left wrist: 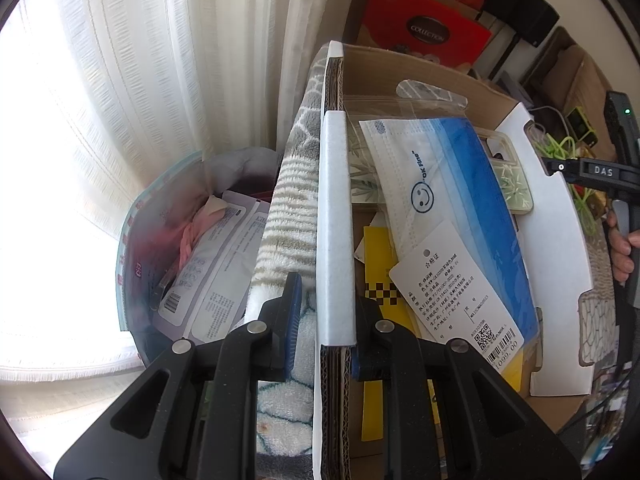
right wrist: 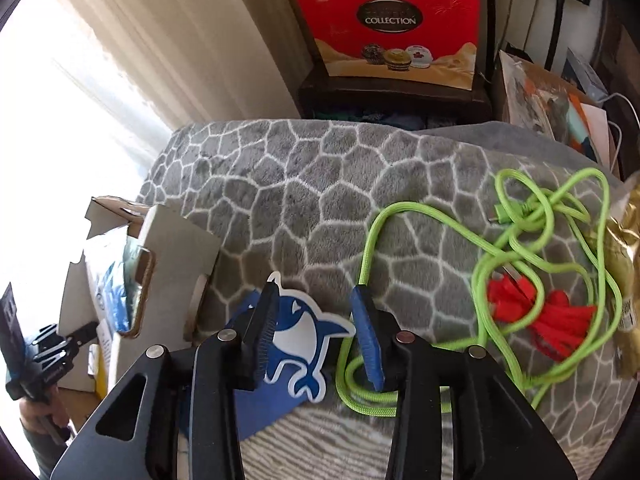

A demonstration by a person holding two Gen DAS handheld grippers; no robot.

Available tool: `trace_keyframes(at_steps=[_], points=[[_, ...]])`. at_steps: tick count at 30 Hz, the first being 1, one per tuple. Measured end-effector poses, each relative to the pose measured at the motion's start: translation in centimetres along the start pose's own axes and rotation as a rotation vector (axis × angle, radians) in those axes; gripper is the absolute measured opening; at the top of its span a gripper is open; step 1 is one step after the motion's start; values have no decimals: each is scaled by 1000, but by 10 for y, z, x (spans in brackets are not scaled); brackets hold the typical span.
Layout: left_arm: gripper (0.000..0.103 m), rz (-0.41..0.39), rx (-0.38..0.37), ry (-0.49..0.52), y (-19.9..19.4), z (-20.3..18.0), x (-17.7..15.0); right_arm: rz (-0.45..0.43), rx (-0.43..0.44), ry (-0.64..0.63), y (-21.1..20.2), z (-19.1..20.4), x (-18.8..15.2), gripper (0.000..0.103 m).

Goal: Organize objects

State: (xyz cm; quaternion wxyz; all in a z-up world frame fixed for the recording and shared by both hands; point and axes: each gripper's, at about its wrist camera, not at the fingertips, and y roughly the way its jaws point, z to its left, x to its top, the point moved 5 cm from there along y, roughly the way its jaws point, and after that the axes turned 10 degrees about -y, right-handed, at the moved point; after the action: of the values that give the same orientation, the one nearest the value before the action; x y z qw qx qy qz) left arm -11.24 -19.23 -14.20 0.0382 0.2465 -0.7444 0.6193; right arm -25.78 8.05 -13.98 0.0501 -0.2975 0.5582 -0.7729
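The left hand-held gripper [left wrist: 324, 320] is clamped on the cardboard box [left wrist: 335, 216] wall, likely steadying it for loading. The right hand-held gripper [right wrist: 316, 320] hangs with jaws apart over the whale sticker [right wrist: 304, 340], the green cable [right wrist: 532, 232] at its two o'clock on the blanket [right wrist: 300, 184].
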Motion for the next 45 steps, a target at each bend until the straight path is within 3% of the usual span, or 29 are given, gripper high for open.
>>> trace_keyframes(at_steps=[3,6,8,9,10,15,20,23,25,28,34,45], points=[[19,0,-2,-2,0,-1,-1,5,2,-44,0,7,-1,49],[19,0,-4,-2,1,-1,0,22,-33,-98,1,14,-6,49],[18,1,-6,-5,1,1,0,22,-52,-128,0,19,-11,39],[18,0,-6,-4,1,1,1,15,-55,-143,-2,22,-12,24],[18,0,-6,-4,1,1,1,10,-63,-154,-4,25,-13,15],[18,0,-6,-4,1,2,1,12,24,-176,-14,44,-22,11],[18,1,-8,-7,1,3,0,74,32,-194,-9,57,-37,12],[18,2,-10,-8,1,3,0,10,59,-100,-24,44,-33,14],[19,1,-7,-5,1,3,0,-24,62,-31,-33,28,-31,27],[18,2,-6,-3,2,4,1,-16,30,39,-35,6,-29,41],[18,2,-7,-4,1,4,1,-6,41,57,-30,-4,-30,53],[19,3,0,0,1,3,1,51,-14,-59,-14,19,-34,53]])
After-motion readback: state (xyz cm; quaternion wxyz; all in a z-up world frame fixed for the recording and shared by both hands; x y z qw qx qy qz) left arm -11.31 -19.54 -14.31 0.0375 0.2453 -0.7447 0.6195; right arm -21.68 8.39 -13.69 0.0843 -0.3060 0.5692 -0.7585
